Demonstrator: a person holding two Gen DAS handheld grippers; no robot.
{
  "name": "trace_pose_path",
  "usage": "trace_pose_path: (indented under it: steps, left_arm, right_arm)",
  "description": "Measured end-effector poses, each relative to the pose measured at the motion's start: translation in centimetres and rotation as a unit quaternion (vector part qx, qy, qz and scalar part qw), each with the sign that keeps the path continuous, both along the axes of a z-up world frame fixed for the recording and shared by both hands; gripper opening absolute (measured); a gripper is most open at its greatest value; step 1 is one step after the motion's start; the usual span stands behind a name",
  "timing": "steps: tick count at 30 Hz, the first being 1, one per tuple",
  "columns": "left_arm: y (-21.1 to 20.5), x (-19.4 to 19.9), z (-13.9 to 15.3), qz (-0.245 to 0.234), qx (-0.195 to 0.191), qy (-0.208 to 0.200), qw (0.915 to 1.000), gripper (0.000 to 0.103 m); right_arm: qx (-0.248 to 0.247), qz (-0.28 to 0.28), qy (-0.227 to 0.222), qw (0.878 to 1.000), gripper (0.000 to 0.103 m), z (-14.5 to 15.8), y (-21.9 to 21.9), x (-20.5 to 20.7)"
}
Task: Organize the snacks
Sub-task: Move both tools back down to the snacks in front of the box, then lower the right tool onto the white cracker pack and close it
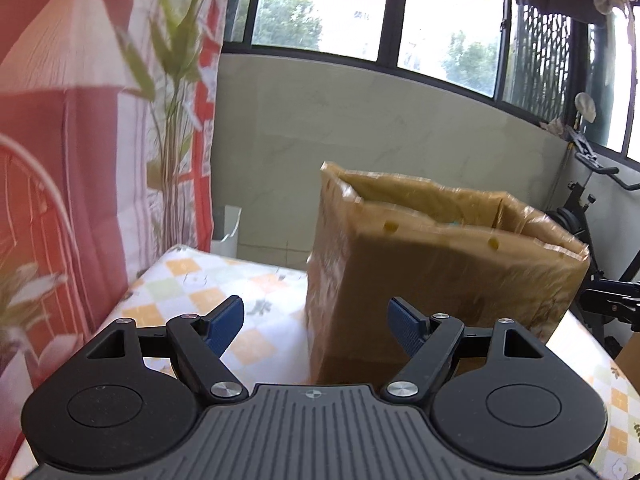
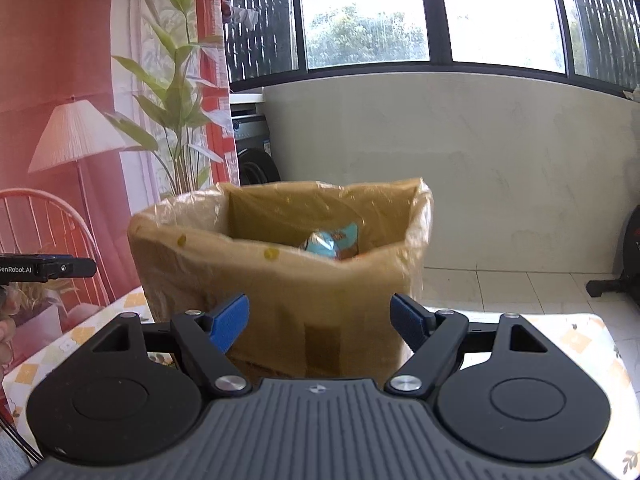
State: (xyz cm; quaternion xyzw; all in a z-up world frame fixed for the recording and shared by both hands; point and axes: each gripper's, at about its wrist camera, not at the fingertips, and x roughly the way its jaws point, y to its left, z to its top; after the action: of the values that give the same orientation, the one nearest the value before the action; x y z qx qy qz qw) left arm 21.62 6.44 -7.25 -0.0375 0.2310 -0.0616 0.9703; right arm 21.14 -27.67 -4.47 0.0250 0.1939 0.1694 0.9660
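Evidently you were between snacks: both the left gripper (image 1: 316, 320) and right gripper (image 2: 320, 318) gaped wide and empty before the lined box (image 2: 280, 280), one blue packet (image 2: 330, 242) inside, so fetching another snack seemed next.

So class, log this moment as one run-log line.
left gripper: open, empty | right gripper: open, empty | snack packet: inside box

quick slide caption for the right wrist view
Open right hand-held gripper faces a plastic-lined cardboard box holding a blue snack packet.
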Motion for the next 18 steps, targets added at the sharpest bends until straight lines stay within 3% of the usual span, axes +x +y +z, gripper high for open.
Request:
trace_pose_path:
  steps: [18]
  left_arm:
    - [0.5, -2.2, -5.4, 0.009, 0.015, 0.061, 0.998, 0.08]
  right_arm:
    - [-0.016, -0.011, 0.073, 0.997, 0.08, -7.9, -0.1, -2.6]
